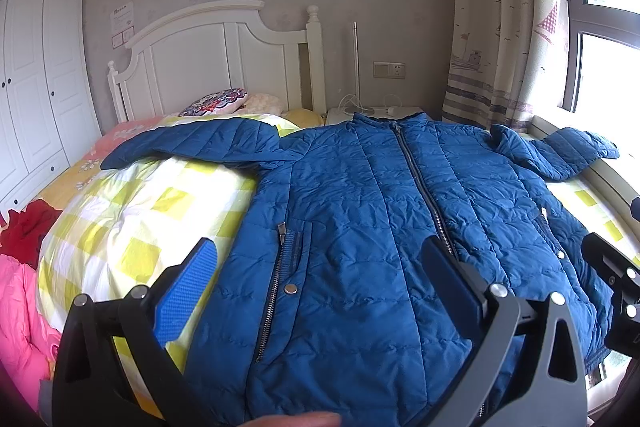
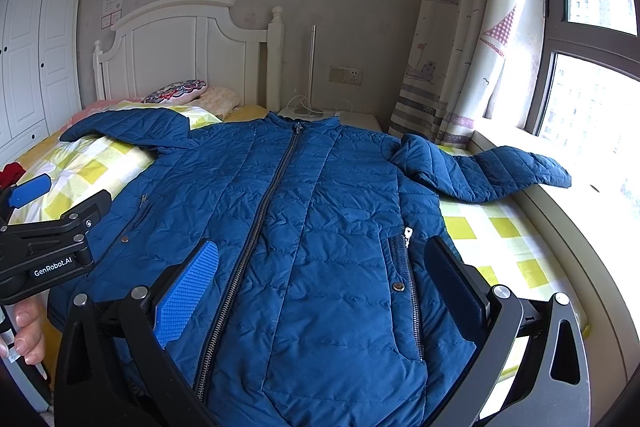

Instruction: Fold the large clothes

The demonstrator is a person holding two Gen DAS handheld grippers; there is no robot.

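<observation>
A blue quilted jacket [image 1: 360, 211] lies flat and zipped, front up, on the bed, collar toward the headboard, both sleeves spread out to the sides. It also shows in the right wrist view [image 2: 320, 219]. My left gripper [image 1: 320, 259] is open and empty, hovering above the jacket's lower left part near the left pocket. My right gripper [image 2: 322, 261] is open and empty above the lower right part, between the main zipper and the right pocket. The left gripper [image 2: 30, 191] also shows at the left edge of the right wrist view.
The bed has a yellow-checked quilt [image 1: 132, 219] and a white headboard [image 1: 216, 55] with pillows [image 1: 214, 101]. Pink [image 1: 20, 315] and red clothes [image 1: 28, 227] lie at the left. A windowsill [image 2: 592, 211] and curtain [image 2: 460, 39] border the right side. A nightstand [image 1: 360, 113] stands behind.
</observation>
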